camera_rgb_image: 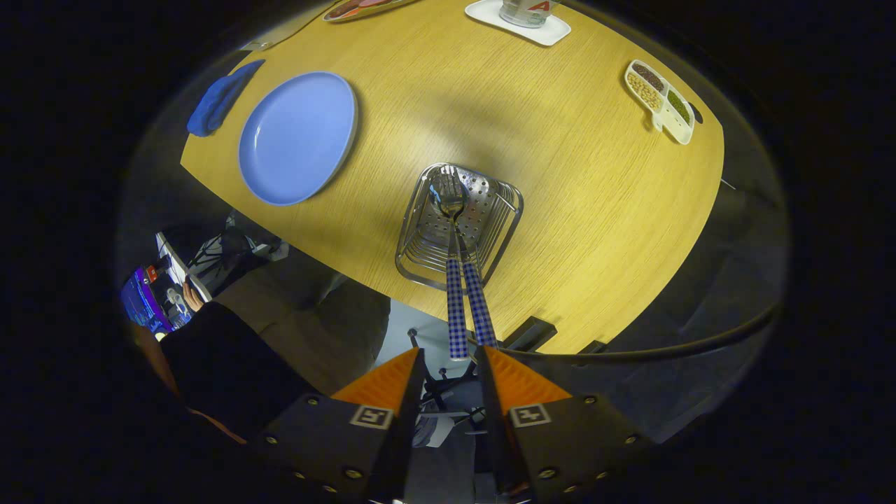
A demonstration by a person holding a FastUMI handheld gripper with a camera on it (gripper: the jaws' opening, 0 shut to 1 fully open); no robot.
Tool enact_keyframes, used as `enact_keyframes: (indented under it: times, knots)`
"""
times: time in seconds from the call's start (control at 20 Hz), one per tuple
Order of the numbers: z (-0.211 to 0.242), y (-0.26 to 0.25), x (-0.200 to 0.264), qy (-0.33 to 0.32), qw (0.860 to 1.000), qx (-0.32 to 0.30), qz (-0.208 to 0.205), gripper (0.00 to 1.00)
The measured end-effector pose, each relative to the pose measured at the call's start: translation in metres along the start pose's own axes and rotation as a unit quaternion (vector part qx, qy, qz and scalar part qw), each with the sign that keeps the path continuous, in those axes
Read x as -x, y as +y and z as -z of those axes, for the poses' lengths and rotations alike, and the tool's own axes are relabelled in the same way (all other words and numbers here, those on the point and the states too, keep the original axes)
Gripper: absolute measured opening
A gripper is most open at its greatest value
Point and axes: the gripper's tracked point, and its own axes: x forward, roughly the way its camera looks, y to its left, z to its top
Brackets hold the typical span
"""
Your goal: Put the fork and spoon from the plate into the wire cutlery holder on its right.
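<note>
On the wooden worktop [560,210], which is taking up most of the scene, the blue plate [297,136] is lying bare, well to the left of the wire cutlery holder [458,224]. The holder is standing just ahead of the claw [451,371], near the worktop's close edge. Both utensils are sitting inside it: the spoon [450,199] bowl and the fork [458,180] tines are resting against the perforated base, while two blue checked handles [467,308] are leaning out over the rim toward the claw. The claw's orange fingers [381,381] are standing apart, with the handle ends lying in the gap between the tips; neither finger appears to be pressing on them, so the claw is judged to be open and holding nothing. The task is appearing essentially complete. The cutlery is judged to be light, stiff and smooth, so it is likely slipping easily under a loose pinch; the checked handles, near mid-length, are offering the best hold. The wire holder is probably light and tipping readily if nudged during retreat.
</note>
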Motion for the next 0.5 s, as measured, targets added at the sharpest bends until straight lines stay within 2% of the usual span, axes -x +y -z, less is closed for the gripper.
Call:
enact_keyframes:
  times: [0.1, 0.25, 0.35, 0.45, 0.5]
  knots:
    - [0.005, 0.005, 0.003, -0.021, 1.000, -0.008, 0.002, 0.97]
    - [0.013, 0.016, 0.019, -0.071, 0.997, -0.036, 0.004, 0.96]
    - [0.015, 0.028, 0.029, -0.135, 0.989, -0.059, 0.002, 0.96]
    - [0.012, 0.040, 0.038, -0.211, 0.973, -0.093, 0.010, 0.96]
    - [0.007, 0.046, 0.045, -0.260, 0.959, -0.115, 0.015, 0.96]
